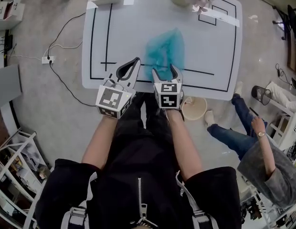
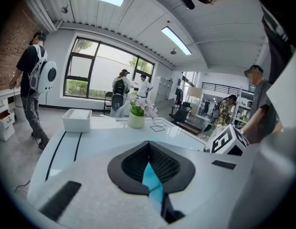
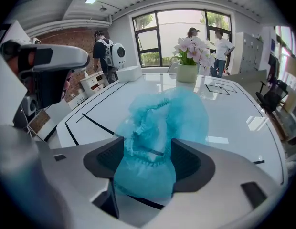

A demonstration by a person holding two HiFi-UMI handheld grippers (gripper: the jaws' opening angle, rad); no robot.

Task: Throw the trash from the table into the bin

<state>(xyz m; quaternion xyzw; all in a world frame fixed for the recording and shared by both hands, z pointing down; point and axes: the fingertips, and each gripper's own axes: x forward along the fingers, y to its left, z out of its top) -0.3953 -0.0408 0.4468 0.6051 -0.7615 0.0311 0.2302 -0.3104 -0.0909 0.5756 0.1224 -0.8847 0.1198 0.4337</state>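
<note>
The white table (image 1: 119, 37) is carrying one piece of trash, a crumpled blue hair net (image 1: 165, 49), which is lying near the front edge. The small round bin (image 1: 194, 109) is standing on the floor just beside that edge. The right gripper (image 1: 165, 70) is straddling the net's near end with its jaws spread wide and not pressing on it. The left gripper (image 1: 136, 61) is hovering alongside, jaws closed tip to tip, apparently holding nothing. The pick-up step looks under way: next, the right jaws are needing to close on the flimsy net, then carry it over the bin.
</note>
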